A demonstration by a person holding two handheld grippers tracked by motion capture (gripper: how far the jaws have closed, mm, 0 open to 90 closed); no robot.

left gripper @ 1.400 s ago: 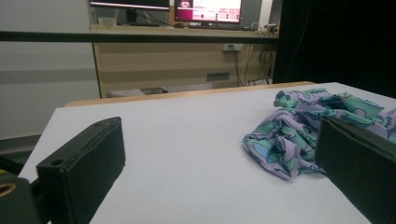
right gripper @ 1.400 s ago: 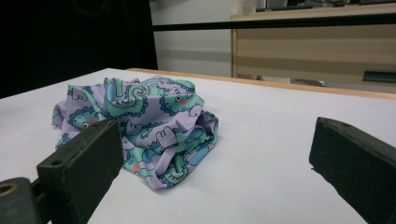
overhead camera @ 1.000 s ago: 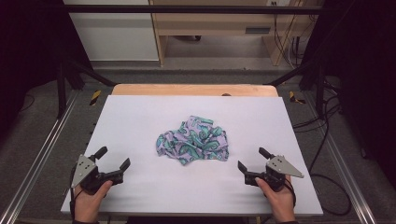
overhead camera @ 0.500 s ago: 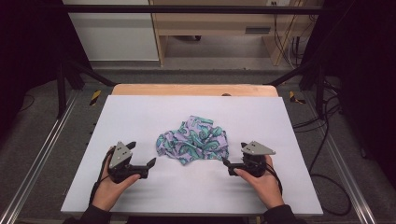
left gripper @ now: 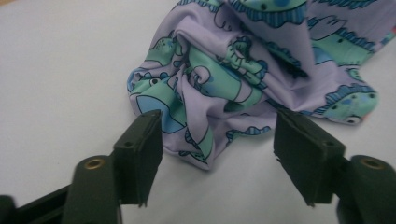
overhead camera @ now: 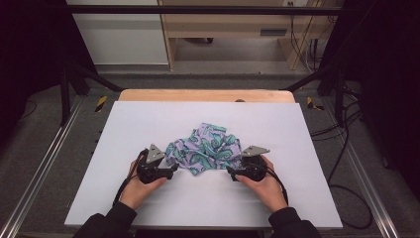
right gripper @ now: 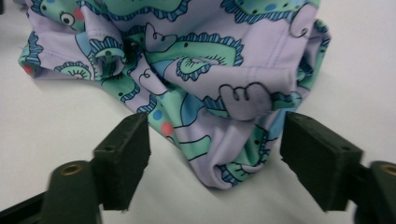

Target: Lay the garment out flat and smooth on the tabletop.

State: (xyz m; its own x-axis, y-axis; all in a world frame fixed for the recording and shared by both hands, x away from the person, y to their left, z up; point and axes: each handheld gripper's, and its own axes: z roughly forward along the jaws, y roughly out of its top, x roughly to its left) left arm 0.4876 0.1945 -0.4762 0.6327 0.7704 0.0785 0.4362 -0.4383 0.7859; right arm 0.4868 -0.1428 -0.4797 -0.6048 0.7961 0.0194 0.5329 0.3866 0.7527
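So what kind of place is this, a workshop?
Probably a lab recording bench: a white table inside a black metal frame, loose cables on the floor, and only a crumpled patterned cloth laid out for handling.

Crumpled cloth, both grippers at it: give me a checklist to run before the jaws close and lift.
1. Cloth lies wholly on the white table: ok.
2. Fold of cloth between the left gripper jaws, which have just been closing: ok.
3. Fold between the right gripper jaws, also just closing: ok.
4. Pads pressing on cloth: not ok, gaps show on both.
5. Single layer caught on each side: cannot tell, the cloth is bunched.
6. Grippers on opposite sides of the heap: ok.
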